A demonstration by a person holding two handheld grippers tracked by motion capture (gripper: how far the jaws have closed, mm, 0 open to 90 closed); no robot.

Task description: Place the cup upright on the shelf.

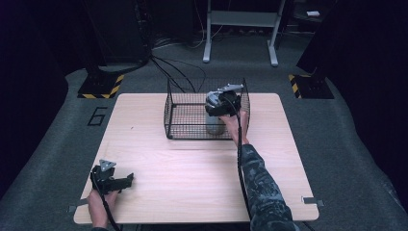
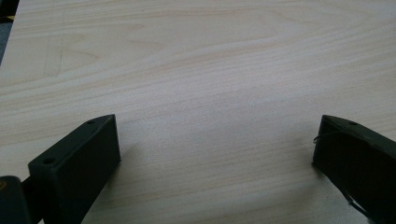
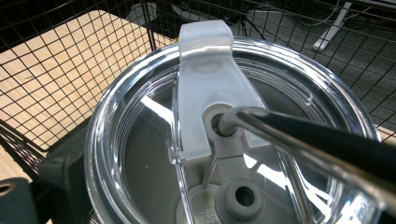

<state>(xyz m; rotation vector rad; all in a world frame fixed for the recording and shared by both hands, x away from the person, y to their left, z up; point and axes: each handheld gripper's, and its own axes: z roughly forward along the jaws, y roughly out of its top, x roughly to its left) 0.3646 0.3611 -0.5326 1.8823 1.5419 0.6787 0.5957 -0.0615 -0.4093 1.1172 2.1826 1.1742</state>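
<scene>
A grey metal tumbler (image 1: 214, 124) stands upright inside a black wire basket (image 1: 178, 114) at the back middle of the wooden table (image 1: 192, 183). My right gripper (image 1: 219, 107) is down over its top and shut on it. In the right gripper view the tumbler's clear lid (image 3: 140, 154) sits close under the camera, with a frosted flip tab (image 3: 205, 70) and a metal straw with a black sleeve (image 3: 303, 140) in its hole. One black finger (image 3: 63, 175) presses the lid's left side; the other is hidden. My left gripper (image 1: 126, 180) rests at the front left, open over bare wood (image 2: 215, 140).
The basket's wire walls rise around the tumbler on all sides, its top open. Beyond the table lie grey floor, black cables (image 1: 178, 72), a white stand (image 1: 240, 29) and yellow-black striped bases (image 1: 101, 86).
</scene>
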